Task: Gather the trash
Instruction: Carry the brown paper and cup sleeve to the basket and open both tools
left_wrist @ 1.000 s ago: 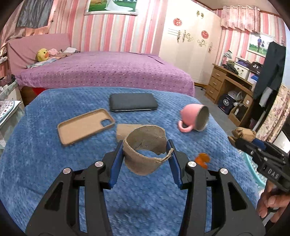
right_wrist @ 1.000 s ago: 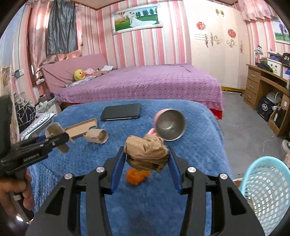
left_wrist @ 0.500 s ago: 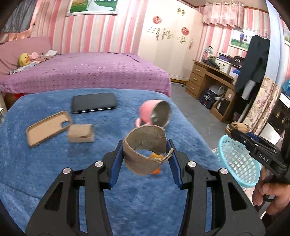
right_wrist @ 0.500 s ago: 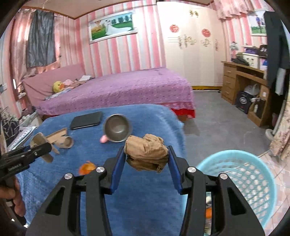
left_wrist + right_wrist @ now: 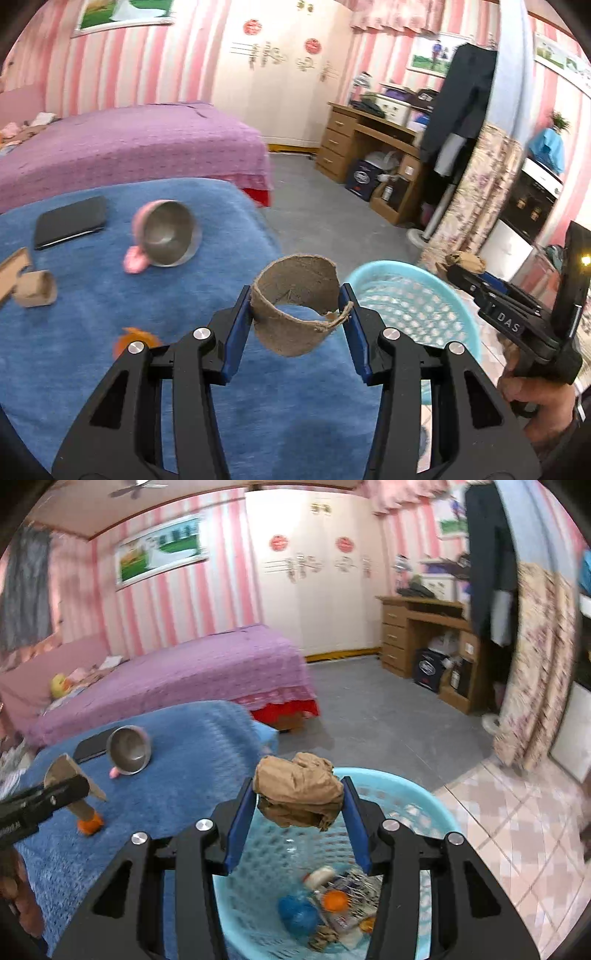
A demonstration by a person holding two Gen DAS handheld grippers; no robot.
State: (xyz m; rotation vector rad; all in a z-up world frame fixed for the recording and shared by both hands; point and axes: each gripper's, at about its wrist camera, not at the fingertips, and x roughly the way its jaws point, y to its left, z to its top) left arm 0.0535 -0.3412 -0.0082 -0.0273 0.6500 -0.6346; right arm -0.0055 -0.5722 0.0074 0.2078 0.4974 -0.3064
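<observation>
My left gripper is shut on a torn brown cardboard ring, held above the right edge of the blue blanket. A light blue mesh basket stands just to its right on the floor. In the right wrist view my right gripper is shut on a crumpled brown paper wad, directly over the basket, which holds several bits of trash. On the blanket lie a small cardboard tube and an orange scrap. The right gripper also shows at the right of the left wrist view.
A pink mug with a metal inside, a black phone and a tan phone case lie on the blanket. A purple bed stands behind. A wooden desk, hanging clothes and tiled floor are to the right.
Both grippers have swung to the right, away from the middle of the blanket toward the basket, each keeping its load. The right one now hangs over the basket.
</observation>
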